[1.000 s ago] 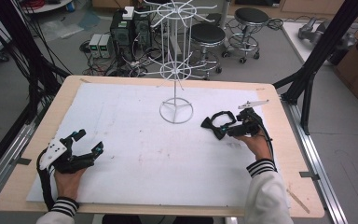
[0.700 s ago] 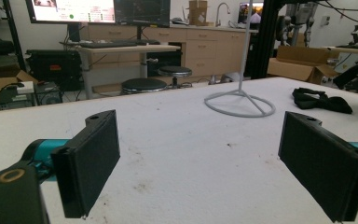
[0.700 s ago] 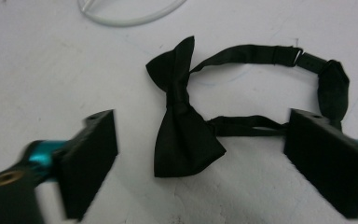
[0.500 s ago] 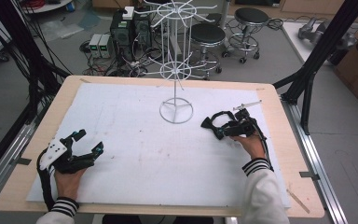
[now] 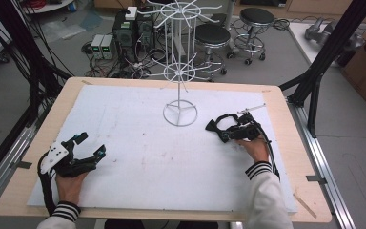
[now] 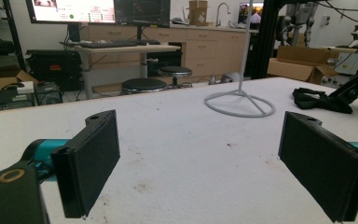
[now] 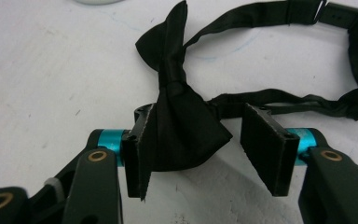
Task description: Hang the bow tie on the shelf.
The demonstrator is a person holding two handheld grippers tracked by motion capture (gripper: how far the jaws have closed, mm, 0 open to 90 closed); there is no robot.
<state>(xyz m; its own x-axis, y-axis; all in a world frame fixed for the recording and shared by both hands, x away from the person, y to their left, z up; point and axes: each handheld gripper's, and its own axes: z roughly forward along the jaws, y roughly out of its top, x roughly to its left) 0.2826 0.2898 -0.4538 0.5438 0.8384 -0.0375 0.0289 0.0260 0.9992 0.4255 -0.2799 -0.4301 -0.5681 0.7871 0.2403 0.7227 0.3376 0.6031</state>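
Note:
A black bow tie (image 7: 182, 126) with its strap (image 7: 279, 100) lies on the white sheet at the right of the table, also seen from above as the bow tie (image 5: 213, 125). My right gripper (image 7: 200, 135) reaches around one wing of the bow. The left pad (image 7: 137, 149) touches the fabric and the right pad (image 7: 265, 144) stands a little off it. Its jaws have just been closing with the bow between them. In the high view the right gripper (image 5: 225, 132) points left. My left gripper (image 5: 91, 144) rests wide open at the near left, nothing between its pads (image 6: 91, 158).
A white wire display stand (image 5: 180, 113) with hooked arms rises from the middle far part of the white sheet (image 5: 124, 124); its ring base (image 6: 240, 103) lies ahead of the left gripper. A thin metal rod (image 5: 250, 109) lies beyond the right hand. Stools and boxes stand past the table.
The right gripper's jaws have narrowed around the bow tie and the hand has edged slightly left. The left hand and gripper have not moved.

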